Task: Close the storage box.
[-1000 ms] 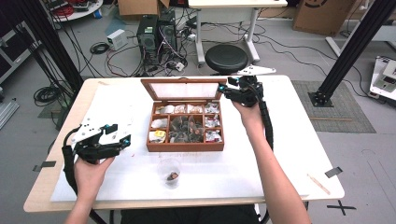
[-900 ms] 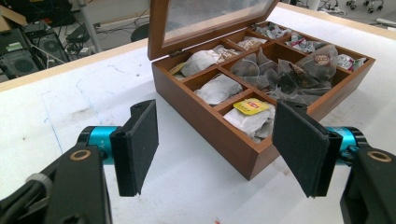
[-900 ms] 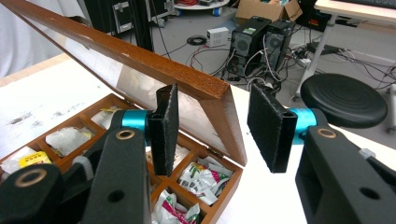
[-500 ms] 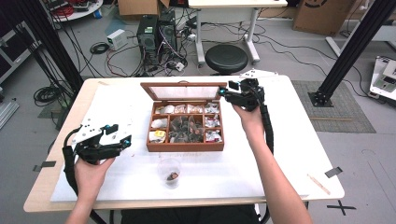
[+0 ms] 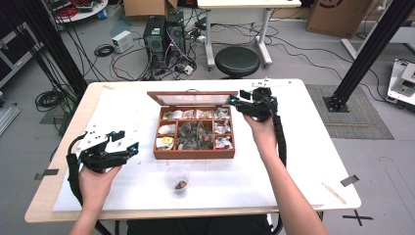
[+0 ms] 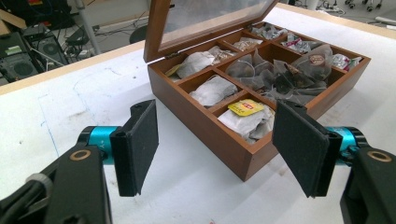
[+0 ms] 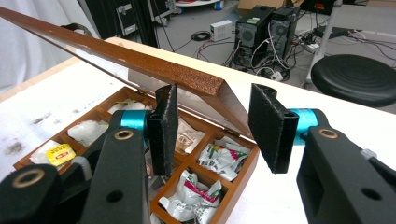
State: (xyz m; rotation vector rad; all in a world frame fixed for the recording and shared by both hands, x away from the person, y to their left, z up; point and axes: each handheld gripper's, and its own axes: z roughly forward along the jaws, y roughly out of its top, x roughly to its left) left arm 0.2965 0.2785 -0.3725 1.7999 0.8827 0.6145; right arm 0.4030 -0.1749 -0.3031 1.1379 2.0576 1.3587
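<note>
The right hand-held gripper (image 7: pixel 212 128), jaws apart and gripping nothing, sits at the tea box's (image 5: pixel 195 152) half-raised lid (image 7: pixel 140 65), closing apparently still ahead, while the left hand-held gripper (image 6: pixel 224 144) waits open.

The box (image 5: pixel 195 152) is reddish-brown wood; its lid (image 7: pixel 140 63) has a speckled brown edge. Sachets (image 6: pixel 244 122) inside are white, one with a yellow label (image 6: pixel 246 107); others (image 7: pixel 219 156) show green and red print. Both grippers, left (image 6: pixel 217 144) and right (image 7: pixel 214 128), are black with turquoise collars. The table (image 5: pixel 313 161) is white with a pale wooden rim.
</note>
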